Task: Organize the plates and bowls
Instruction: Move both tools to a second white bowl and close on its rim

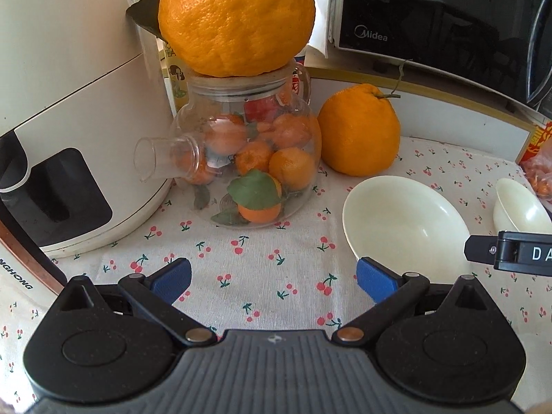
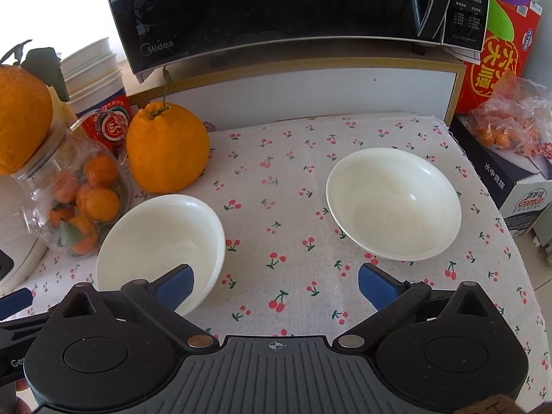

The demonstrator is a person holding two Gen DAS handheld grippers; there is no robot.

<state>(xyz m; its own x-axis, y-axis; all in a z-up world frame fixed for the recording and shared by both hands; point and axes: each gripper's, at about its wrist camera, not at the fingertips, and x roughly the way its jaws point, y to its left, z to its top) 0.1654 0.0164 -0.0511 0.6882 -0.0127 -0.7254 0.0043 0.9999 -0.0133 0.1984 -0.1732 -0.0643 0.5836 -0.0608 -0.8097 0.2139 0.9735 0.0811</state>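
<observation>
Both tongs spread wide and empty: left gripper [image 1: 274,281] over bare cloth with the near bowl [image 1: 405,222] at two o'clock, its blue right pad just short of that rim; right gripper [image 2: 276,284] with the same near bowl [image 2: 162,245] at ten o'clock, left pad overlapping its rim in view, and the far bowl [image 2: 393,203] at one o'clock, apart. Round bowls, upright, no long axis; judged nearer: left to near bowl, right to far. Cherry-print tablecloth [image 2: 286,186], crowded: microwave [image 2: 276,10] at twelve, loose orange [image 2: 167,148], glass jar [image 1: 248,158].
</observation>
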